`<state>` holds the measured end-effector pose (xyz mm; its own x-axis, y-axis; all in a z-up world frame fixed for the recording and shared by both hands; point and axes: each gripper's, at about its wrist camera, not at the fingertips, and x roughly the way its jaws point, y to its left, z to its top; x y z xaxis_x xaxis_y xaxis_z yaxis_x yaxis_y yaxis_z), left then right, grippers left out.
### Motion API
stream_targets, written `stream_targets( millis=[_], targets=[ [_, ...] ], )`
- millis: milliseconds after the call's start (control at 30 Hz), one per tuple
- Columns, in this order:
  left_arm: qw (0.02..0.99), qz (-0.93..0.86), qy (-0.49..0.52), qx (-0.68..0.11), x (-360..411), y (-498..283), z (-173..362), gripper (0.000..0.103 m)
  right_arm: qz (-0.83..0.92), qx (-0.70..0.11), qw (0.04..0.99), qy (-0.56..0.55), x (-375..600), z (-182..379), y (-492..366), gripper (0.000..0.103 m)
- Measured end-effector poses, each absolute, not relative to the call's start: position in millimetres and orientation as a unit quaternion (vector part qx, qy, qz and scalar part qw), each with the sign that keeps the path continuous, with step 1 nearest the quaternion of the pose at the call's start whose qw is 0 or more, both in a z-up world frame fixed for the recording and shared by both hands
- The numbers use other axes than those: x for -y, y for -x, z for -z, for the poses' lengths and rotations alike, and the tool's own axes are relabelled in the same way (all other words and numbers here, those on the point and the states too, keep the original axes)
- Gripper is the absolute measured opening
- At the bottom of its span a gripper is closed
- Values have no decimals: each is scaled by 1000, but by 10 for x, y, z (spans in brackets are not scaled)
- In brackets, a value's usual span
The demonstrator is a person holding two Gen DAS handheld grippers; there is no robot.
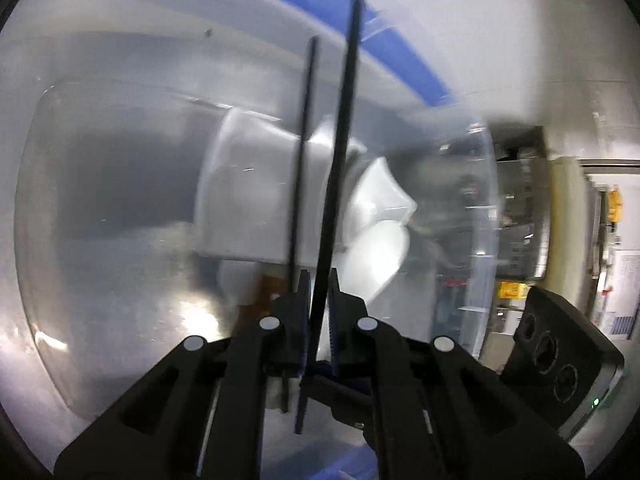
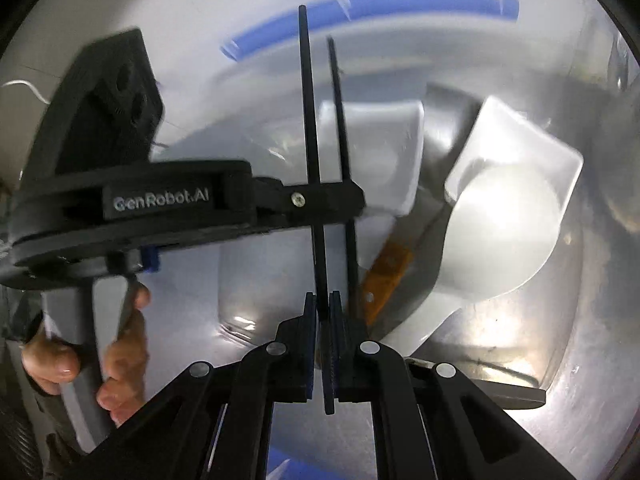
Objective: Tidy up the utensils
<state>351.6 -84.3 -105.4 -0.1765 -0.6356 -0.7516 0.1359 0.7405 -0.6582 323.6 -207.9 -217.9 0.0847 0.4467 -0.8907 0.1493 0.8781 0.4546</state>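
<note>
Above the clear tub of white dishes, we carry two black chopsticks: left tool pinches one, right tool the other, both pointing away, parallel, close together.

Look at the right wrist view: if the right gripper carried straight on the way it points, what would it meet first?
Probably the left gripper, which crosses just ahead of the right gripper and the black chopstick in its jaws. Behind it lie white dishes in a clear bin. Depth is unclear.
</note>
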Motion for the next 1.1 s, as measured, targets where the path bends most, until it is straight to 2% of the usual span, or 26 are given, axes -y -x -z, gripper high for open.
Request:
stream_targets(
  millis=[67,133,167,200,233,267,300,367,400,467,500,567,667,700,733,800,867,967,1100],
  targets=[
    [614,311,177,-703,824,-3506,1065,6,-91,-680,696,-214,2066,2252,-3238,10],
    [635,287,150,-702,804,-3485,1067,23,-78,-682,699,-201,2042,2255,-3200,10],
    [646,280,140,-696,787,-3475,1032,46,-72,-681,704,-191,2030,2229,-3171,12],
    [655,275,137,-690,777,-3456,1009,66,-65,-677,711,-178,2014,2174,-3117,24],
    [673,273,128,-675,748,-3425,910,69,-59,-672,718,-171,1994,2094,-3064,31],
    [687,272,118,-663,731,-3401,810,69,-51,-661,732,-158,1968,1990,-2983,45],
    [700,271,108,-652,709,-3371,715,69,-46,-652,743,-146,1944,1917,-2921,49],
    [726,267,97,-626,639,-3259,481,70,-30,-624,773,-108,1879,1691,-2735,50],
    [740,263,88,-612,616,-3185,356,71,-22,-610,786,-97,1863,1580,-2642,57],
    [768,255,68,-584,507,-3038,123,74,-11,-582,809,-84,1845,1380,-2474,63],
    [777,250,59,-575,505,-2978,39,79,-5,-570,818,-79,1843,1302,-2412,65],
    [802,234,32,-548,432,-2763,-199,81,14,-538,840,-67,1896,1061,-2236,65],
    [832,216,12,-512,362,-2473,-443,84,40,-492,868,-55,1979,786,-2006,77],
    [842,207,2,-499,330,-2341,-531,93,49,-473,878,-49,1983,682,-1896,82],
    [848,202,-1,-490,268,-2265,-587,95,54,-463,884,-45,2010,650,-1832,84],
    [866,184,-9,-464,178,-2031,-718,95,65,-441,895,-39,2031,538,-1719,93],
    [877,172,-22,-447,199,-1839,-815,95,71,-420,904,-33,2011,435,-1542,97],
    [884,159,-38,-439,203,-1583,-856,95,89,-399,912,-9,1940,426,-1333,98],
    [877,164,-27,-451,212,-1380,-743,95,100,-420,902,23,1859,506,-1206,98]
  ],
)
